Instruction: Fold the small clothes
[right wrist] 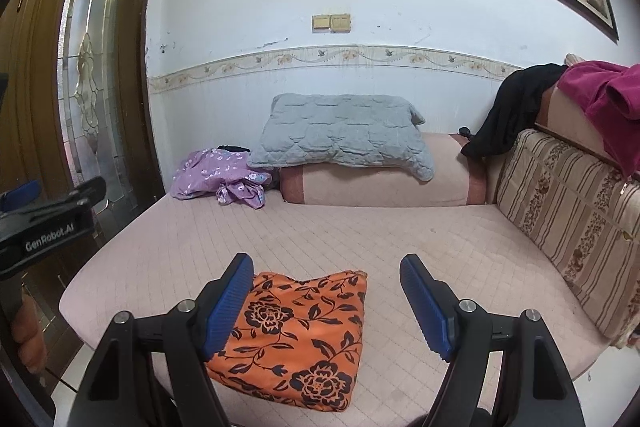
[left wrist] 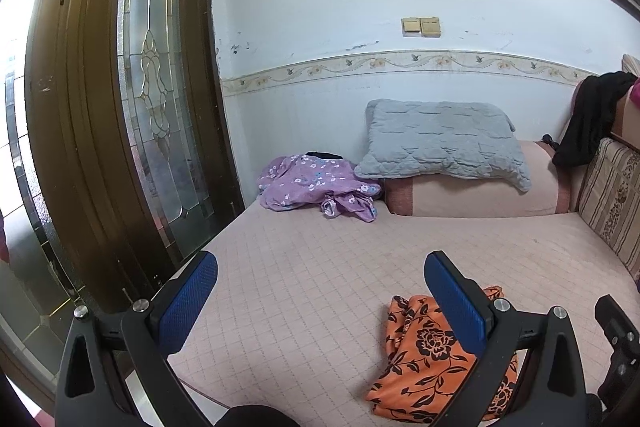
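An orange cloth with black flowers (right wrist: 296, 339) lies folded flat near the front edge of the pink mattress (right wrist: 360, 239). It also shows in the left wrist view (left wrist: 424, 351), partly behind my left gripper's right finger. My right gripper (right wrist: 326, 307) is open and empty, held above the cloth's near end. My left gripper (left wrist: 320, 303) is open and empty, to the left of the cloth over the mattress. A crumpled purple flowered garment (right wrist: 218, 177) lies at the far left of the mattress, seen too in the left wrist view (left wrist: 316, 187).
A grey quilted pillow (right wrist: 344, 135) rests on a pink bolster (right wrist: 380, 187) at the wall. A striped cushion (right wrist: 568, 223) lines the right side, with black (right wrist: 508, 111) and magenta (right wrist: 604, 95) clothes above it. A wooden glass door (left wrist: 132, 115) stands at the left.
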Demonstrator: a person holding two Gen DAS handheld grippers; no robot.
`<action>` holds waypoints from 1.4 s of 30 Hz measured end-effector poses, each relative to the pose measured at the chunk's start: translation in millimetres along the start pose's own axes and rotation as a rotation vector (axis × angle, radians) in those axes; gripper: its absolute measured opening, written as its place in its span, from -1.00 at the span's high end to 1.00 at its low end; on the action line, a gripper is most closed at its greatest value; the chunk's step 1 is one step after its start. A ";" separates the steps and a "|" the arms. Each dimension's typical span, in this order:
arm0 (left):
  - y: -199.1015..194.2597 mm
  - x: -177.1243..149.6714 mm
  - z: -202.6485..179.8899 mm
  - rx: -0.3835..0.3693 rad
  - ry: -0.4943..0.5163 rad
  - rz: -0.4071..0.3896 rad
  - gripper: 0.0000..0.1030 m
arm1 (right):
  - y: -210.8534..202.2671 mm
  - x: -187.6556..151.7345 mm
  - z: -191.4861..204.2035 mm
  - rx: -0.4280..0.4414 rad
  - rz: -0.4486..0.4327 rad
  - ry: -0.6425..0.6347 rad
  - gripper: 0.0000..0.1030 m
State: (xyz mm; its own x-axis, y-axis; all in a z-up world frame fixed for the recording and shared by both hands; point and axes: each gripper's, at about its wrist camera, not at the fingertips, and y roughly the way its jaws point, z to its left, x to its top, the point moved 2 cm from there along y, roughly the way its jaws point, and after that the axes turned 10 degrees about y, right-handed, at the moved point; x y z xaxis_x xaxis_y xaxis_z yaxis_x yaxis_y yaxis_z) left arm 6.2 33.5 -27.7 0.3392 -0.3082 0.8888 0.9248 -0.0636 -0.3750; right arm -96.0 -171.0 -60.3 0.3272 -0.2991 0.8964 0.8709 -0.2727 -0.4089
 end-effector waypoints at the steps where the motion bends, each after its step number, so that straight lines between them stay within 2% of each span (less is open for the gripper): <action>1: 0.2 -0.3 1.5 0.001 -0.004 0.000 -1.00 | 0.3 0.7 0.7 0.000 0.000 0.000 -0.53; 25: 8.9 -2.2 3.1 -0.013 -0.018 0.019 -1.00 | 14.4 -0.2 11.5 0.008 0.030 -0.038 -0.53; 42: -10.5 8.0 5.9 -0.011 -0.039 -0.032 -1.00 | 5.6 8.0 18.6 0.019 0.005 -0.060 -0.53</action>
State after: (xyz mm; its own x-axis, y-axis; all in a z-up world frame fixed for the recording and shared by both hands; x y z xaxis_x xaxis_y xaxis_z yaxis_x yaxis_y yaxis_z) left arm 0.2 37.3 -15.2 0.3161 -0.2684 0.9100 0.9335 -0.0831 -0.3488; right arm -81.6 -157.9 -52.3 0.3520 -0.2451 0.9033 0.8759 -0.2540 -0.4102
